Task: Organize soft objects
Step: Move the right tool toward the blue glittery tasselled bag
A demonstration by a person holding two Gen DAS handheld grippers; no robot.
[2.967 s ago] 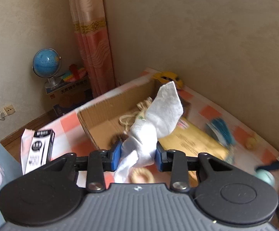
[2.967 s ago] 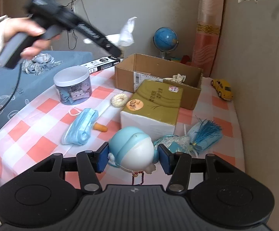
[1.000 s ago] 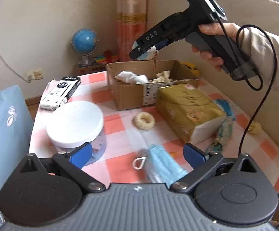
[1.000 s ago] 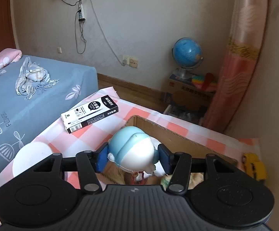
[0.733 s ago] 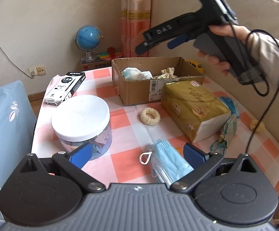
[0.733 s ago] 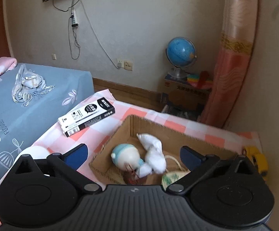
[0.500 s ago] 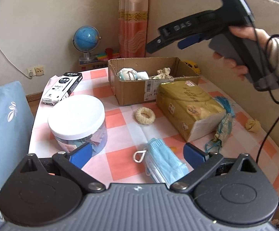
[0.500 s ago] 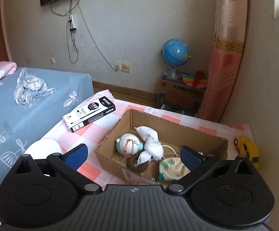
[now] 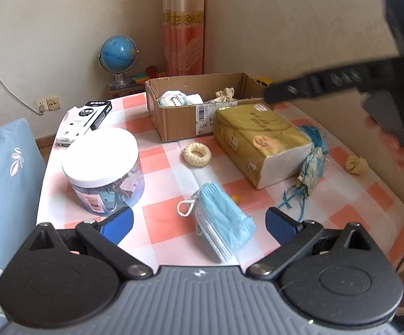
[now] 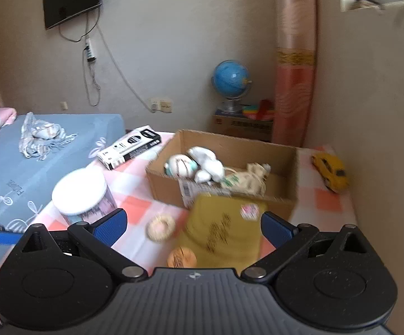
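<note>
A cardboard box [image 9: 174, 117] [image 10: 229, 150] at the back of the checked table holds a blue-and-white doll head [image 10: 178, 166], a white cloth [image 10: 207, 162] and a beige pouch [image 10: 248, 180]. A stack of blue face masks [image 9: 221, 226] lies just ahead of my left gripper [image 9: 199, 222], which is open and empty above it. My right gripper [image 10: 192, 227] is open and empty above the gold tissue pack [image 10: 224, 234]; in the left wrist view it is the blurred black tool [image 9: 341, 83] in a person's hand at the right.
A plastic jar with a white lid [image 9: 102, 170], a woven ring [image 9: 197, 154], a black-and-white carton [image 9: 86, 120], a teal tassel ornament [image 9: 310, 164] and a small yellow lump [image 9: 356, 164] lie on the table. A yellow toy car [image 10: 330, 171] sits by the wall. A bed [image 10: 34, 145] borders the left.
The right gripper opened over the box and let the blue doll head drop in, then pulled back away from the box. The left gripper stayed open above the masks.
</note>
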